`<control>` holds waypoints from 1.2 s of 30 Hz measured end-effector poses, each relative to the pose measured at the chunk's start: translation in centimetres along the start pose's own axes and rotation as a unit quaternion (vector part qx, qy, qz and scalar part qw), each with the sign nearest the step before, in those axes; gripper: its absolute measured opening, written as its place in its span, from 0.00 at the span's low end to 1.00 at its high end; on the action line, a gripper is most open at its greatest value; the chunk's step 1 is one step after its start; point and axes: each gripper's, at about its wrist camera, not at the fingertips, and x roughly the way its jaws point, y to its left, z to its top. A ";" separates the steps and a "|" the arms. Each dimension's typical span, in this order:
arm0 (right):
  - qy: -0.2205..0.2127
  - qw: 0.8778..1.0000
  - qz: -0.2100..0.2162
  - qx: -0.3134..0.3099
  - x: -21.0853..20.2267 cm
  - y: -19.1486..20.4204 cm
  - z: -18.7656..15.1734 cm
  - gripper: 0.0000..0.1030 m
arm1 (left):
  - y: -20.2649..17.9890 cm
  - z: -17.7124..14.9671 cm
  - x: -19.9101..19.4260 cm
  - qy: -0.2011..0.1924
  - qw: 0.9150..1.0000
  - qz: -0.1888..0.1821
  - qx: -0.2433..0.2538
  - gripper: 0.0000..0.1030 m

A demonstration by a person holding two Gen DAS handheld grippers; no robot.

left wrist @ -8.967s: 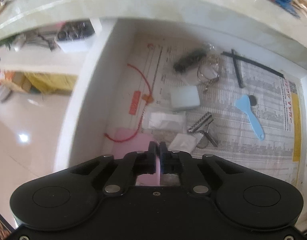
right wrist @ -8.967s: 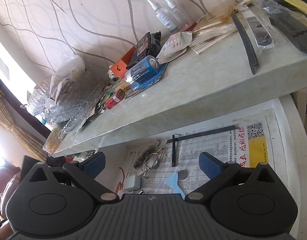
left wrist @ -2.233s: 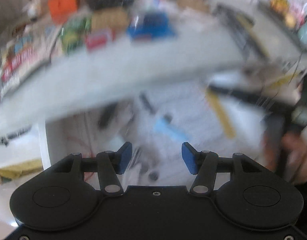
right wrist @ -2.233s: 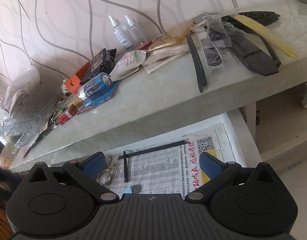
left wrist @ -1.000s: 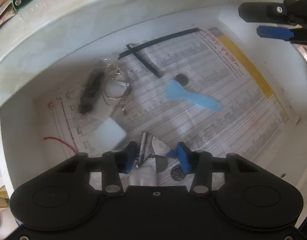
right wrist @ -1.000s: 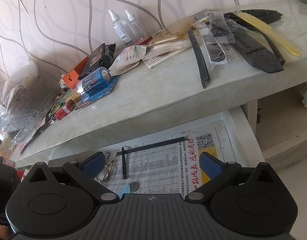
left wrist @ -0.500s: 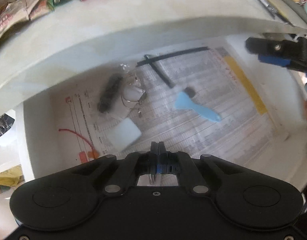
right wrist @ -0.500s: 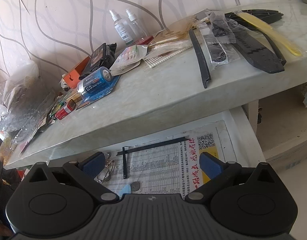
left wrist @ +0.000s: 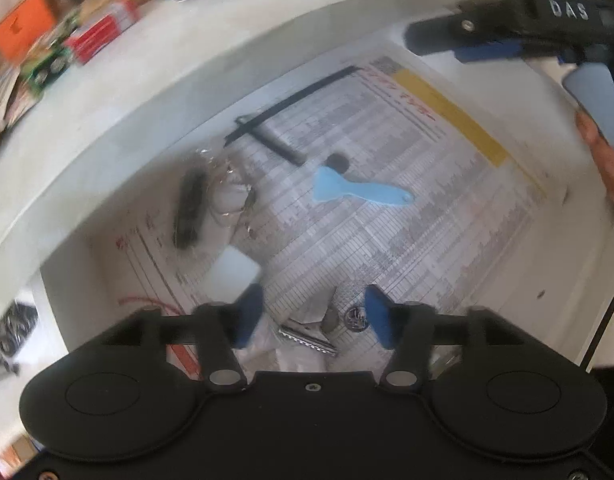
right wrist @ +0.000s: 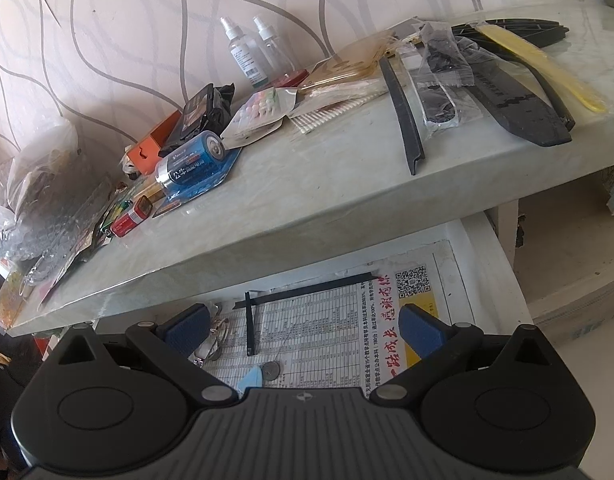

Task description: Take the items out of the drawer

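The left gripper [left wrist: 313, 316] points down into the open drawer [left wrist: 579, 264]. Its jaws are opening, with nothing pinched. A razor [left wrist: 307, 336] and a coin [left wrist: 356, 317] lie on the paper [left wrist: 407, 232] between the blue pads [left wrist: 377, 314]. A blue scraper [left wrist: 355, 190] lies further in, near two black strips [left wrist: 283, 120] and a white block [left wrist: 233, 274]. The right gripper [right wrist: 303, 330] hangs over the drawer's front, wide open and empty. Batteries [right wrist: 191, 162] and bottles [right wrist: 243, 54] sit on the counter [right wrist: 327, 184] above.

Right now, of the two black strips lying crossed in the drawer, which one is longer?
The thin strip running along the drawer's back edge toward the QR-code corner is longer; the stubby strip crossing it points toward the blue scraper.
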 end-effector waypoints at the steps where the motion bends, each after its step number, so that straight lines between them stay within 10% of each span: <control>1: 0.000 1.000 0.000 0.000 0.0 0.0 0.0 1.00 | 0.0 0.1 0.2 0.004 1.000 -0.006 0.006 0.55; 15: 0.000 1.000 0.000 -0.001 -0.1 -0.1 -0.2 1.00 | 2.1 -0.7 3.6 0.033 0.999 -0.040 0.015 0.40; 19: 0.002 1.000 -0.003 -0.003 0.0 0.0 -0.2 1.00 | 3.3 -1.0 3.4 0.025 0.998 -0.053 0.000 0.17; 36: 0.002 1.000 -0.002 -0.003 0.1 0.1 -0.1 1.00 | 3.6 -2.6 -1.3 -0.013 0.999 -0.017 -0.043 0.16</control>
